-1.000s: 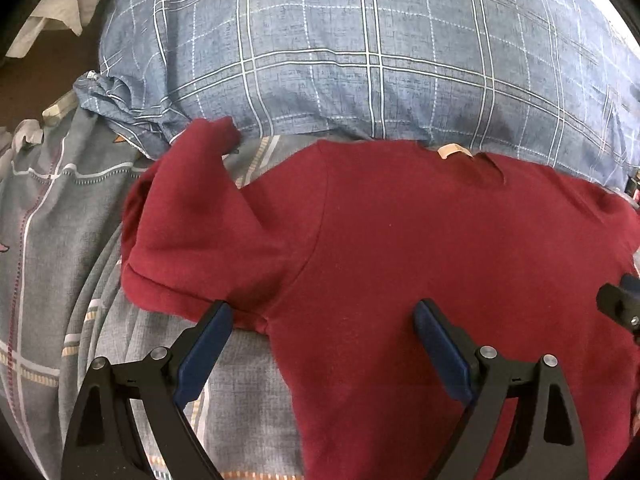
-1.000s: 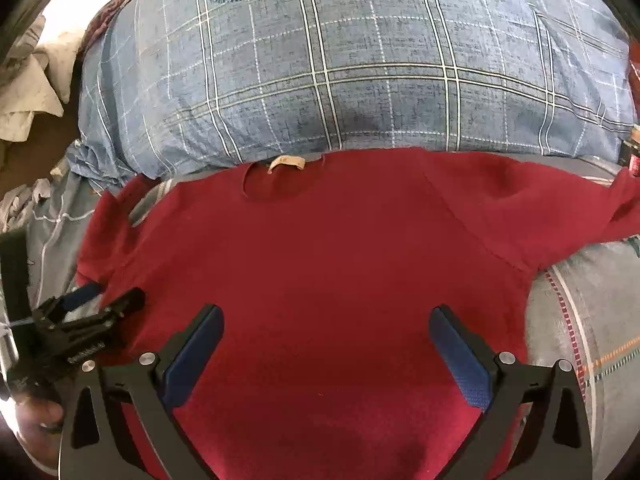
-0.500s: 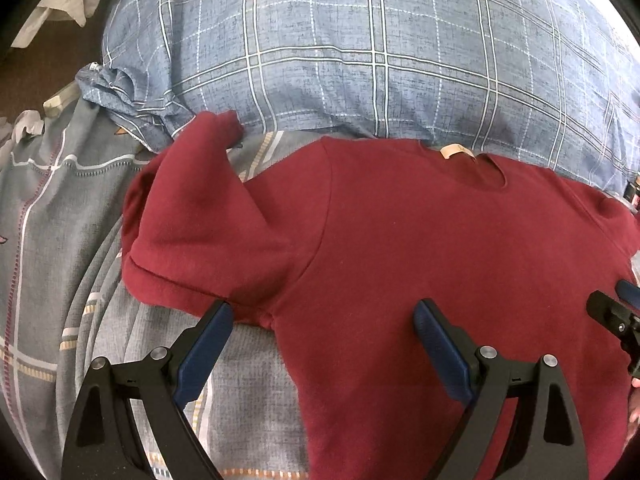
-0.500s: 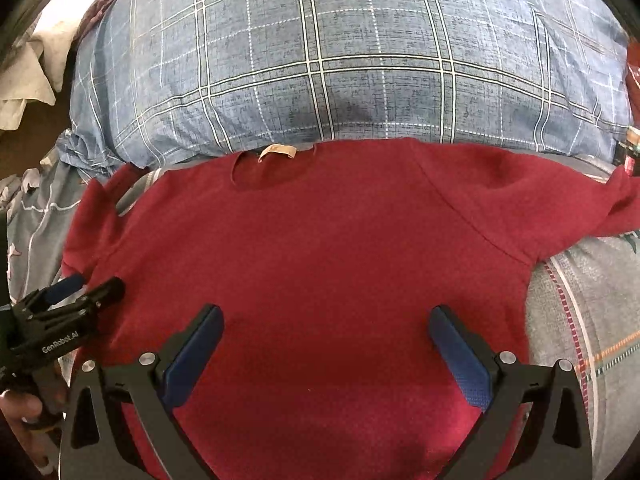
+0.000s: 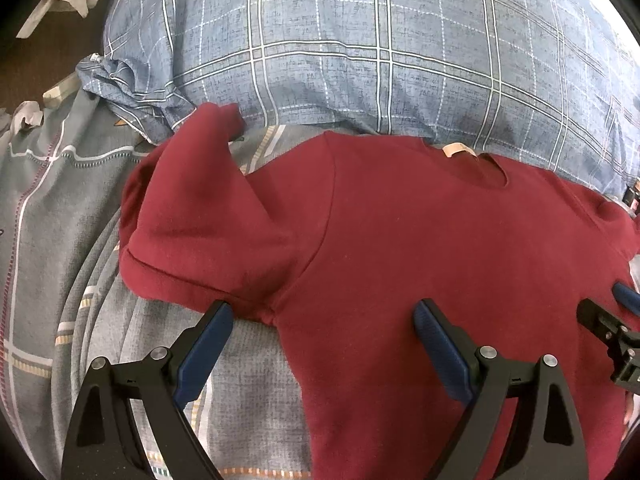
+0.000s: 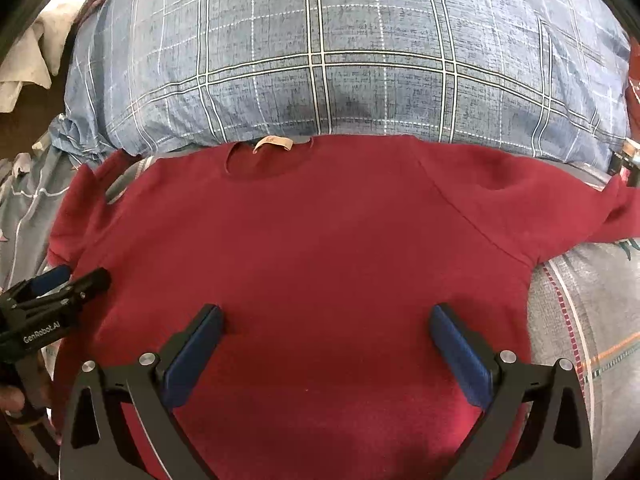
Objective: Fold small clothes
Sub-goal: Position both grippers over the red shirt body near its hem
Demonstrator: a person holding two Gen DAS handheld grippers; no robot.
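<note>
Left gripper (image 5: pixel 322 320): we see jaws wide apart over the red shirt (image 5: pixel 420 240) armpit, holding nothing. Shirt flat on grey bedsheet (image 5: pixel 60 220) against plaid pillow (image 5: pixel 360 40). Right gripper (image 6: pixel 326 322) likewise spread, over shirt's middle.

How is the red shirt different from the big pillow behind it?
The red shirt is one plain dark red colour, while the pillow is blue-grey with white check lines and a round printed badge. The red shirt lies spread flat on the bed, while the pillow is puffy and bulges up. The red shirt has sleeves and a neck tag; the pillow has neither. Both are soft cloth.
</note>
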